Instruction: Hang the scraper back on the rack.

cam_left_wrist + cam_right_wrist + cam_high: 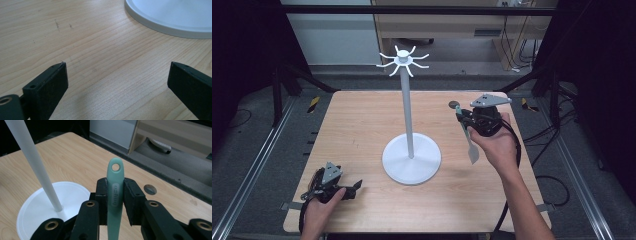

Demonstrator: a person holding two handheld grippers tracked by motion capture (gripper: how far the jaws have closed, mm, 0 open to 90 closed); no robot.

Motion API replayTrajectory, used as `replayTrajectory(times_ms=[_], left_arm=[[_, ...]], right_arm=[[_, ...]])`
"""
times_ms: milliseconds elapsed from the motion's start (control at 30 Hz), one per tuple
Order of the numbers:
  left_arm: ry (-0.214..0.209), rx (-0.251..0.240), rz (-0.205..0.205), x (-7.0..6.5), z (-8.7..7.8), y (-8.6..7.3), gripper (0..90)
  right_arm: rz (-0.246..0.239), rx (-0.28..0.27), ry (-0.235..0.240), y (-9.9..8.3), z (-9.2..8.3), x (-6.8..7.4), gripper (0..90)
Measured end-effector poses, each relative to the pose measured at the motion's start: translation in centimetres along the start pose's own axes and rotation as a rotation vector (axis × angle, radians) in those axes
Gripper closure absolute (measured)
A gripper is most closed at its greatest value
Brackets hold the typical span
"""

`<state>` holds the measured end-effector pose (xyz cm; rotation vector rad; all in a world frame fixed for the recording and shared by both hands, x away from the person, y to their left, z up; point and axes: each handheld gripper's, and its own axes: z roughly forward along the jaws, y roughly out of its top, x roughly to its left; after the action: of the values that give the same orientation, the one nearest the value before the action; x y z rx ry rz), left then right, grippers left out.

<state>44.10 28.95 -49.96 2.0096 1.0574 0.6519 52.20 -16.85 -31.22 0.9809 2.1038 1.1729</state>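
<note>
Pale wood runs under us, a table [362,130] ringed by a dark frame and grey floor, with a white stand [410,120] rising from its middle, its round base [172,17] flat on the boards and short hooks [403,60] spreading from its top. Our right gripper [115,202] has its fingers clamped on a green spatula [115,195], the pads pressing the handle from both sides a little below the hanging hole [115,167], which stands clear above the fingertips. In the high view the spatula [468,137] hangs down out of that gripper [467,117], its pale blade below the fingers and off the table. Beyond the fingertips and to one side, the stand's pole climbs out of its base. We judge the spatula light and fairly stiff in the handle, with a smooth, somewhat slippery skin and probably a softer blade, so a hold on the flat of the handle near the hole suits it; a grip further down would let the end swing. For threading the hole onto a hook, we would keep the hole free of the pads as it is now. Our left gripper [117,82] rests low on the table near its front edge, fingers wide apart with bare wood between them and the base's rim just beyond the fingertips.
</note>
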Motion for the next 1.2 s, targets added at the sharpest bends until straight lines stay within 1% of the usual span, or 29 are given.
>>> replayTrajectory(times_ms=[100, 167, 367, 533, 867, 1200], left_arm=[[0.0, 0.001, 0.001, 0.0, 0.0, 0.0, 2.6], [0.001, 0.0, 0.001, 0.0, 0.0, 0.0, 2.5], [0.002, -0.001, 0.0, 0.1, 0.0, 0.0, 2.6], [0.003, -0.002, 0.001, 0.0, 0.0, 0.0, 2.6], [0.003, -0.004, 0.001, 0.1, 0.0, 0.0, 2.6], [0.003, -0.005, -0.003, 0.1, -0.1, 0.0, 2.6]], right_arm=[[0.004, -0.026, 0.006, 0.6, -0.2, 0.3, 74.8], [-0.002, -0.042, 0.01, 1.0, -0.3, 0.6, 74.8], [-0.006, -0.073, 0.022, 2.0, -0.5, 1.3, 74.8], [-0.017, -0.093, 0.031, 2.7, -0.7, 1.6, 74.8], [-0.024, -0.139, 0.048, 4.2, -1.4, 2.4, 74.7], [-0.032, -0.156, 0.055, 5.0, -1.4, 2.9, 74.7]])
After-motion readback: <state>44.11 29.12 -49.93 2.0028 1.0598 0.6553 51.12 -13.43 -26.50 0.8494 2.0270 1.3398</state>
